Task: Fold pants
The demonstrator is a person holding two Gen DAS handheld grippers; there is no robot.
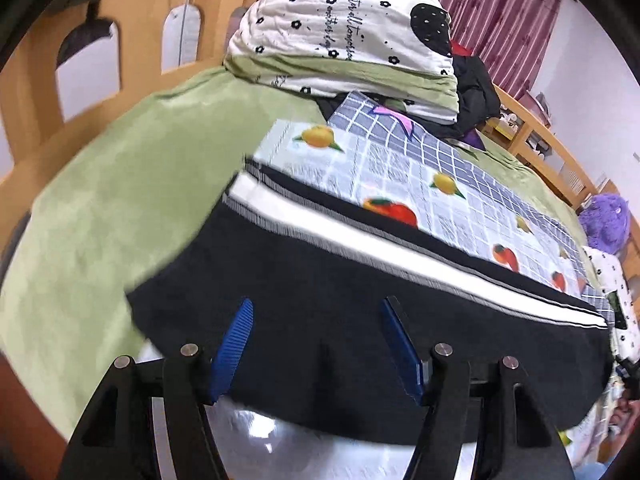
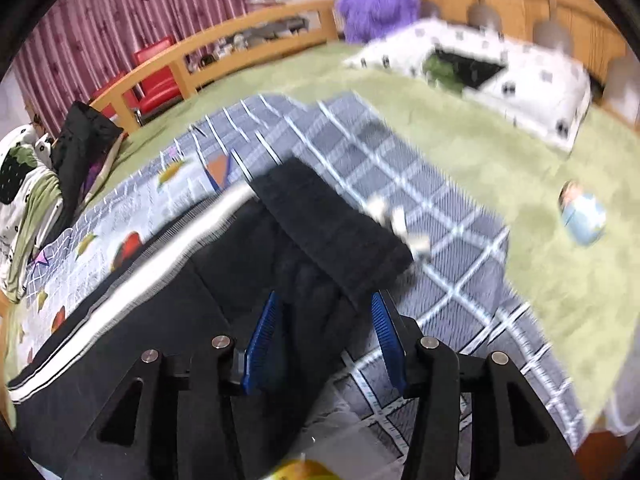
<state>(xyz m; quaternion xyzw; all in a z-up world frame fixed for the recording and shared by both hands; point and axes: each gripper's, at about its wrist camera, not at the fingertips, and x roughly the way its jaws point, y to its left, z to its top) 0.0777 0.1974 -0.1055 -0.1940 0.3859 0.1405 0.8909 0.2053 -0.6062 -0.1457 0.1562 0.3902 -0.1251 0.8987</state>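
Motion-blurred waistband [image 2: 332,224] and white drawstring [image 2: 400,220], perhaps knotted; pants [image 2: 120,340] cut off at the lower edge

I see the black pants [image 1: 360,320] with a white side stripe [image 1: 400,248] lying flat on the fruit-print cloth [image 1: 400,168], and the ribbed waistband [image 2: 332,224] is folded over the legs.

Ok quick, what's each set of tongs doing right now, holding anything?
Left tongs: open, holding nothing, above the black pants.
Right tongs: open, holding nothing, pants' waistband below them.
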